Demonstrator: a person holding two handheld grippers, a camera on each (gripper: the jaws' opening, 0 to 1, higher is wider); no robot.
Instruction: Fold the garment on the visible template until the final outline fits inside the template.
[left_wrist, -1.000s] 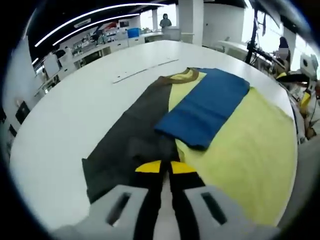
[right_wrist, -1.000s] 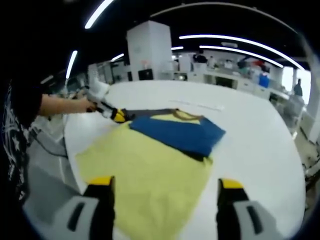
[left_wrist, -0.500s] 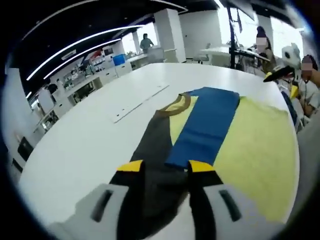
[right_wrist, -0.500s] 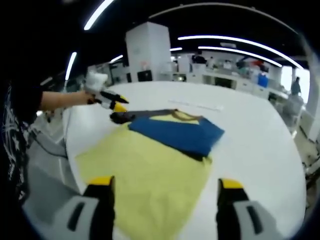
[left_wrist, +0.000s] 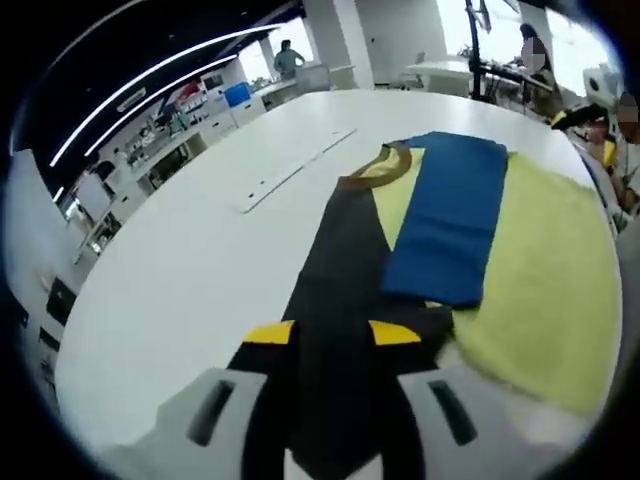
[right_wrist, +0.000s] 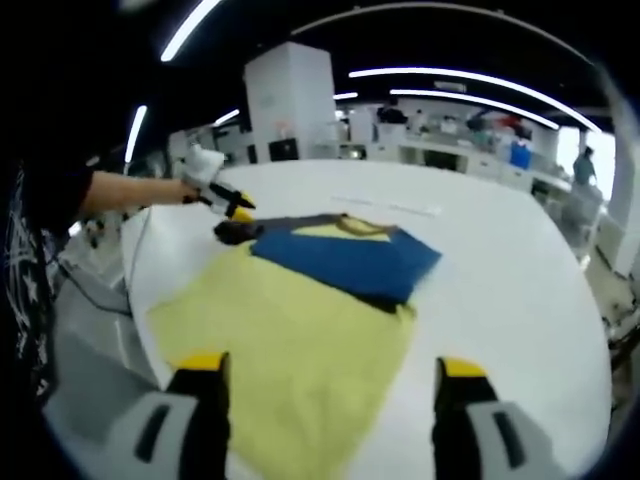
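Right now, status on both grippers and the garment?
Left gripper open above the garment's dark edge. Right gripper open, over the yellow template. Blue folded garment lies on the template; dark part spills past it. White strip beside, clear.

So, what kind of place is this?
Probably a large open lab or workshop: a big white table holds the garment on a yellow template, with long ceiling light strips and rows of benches behind.
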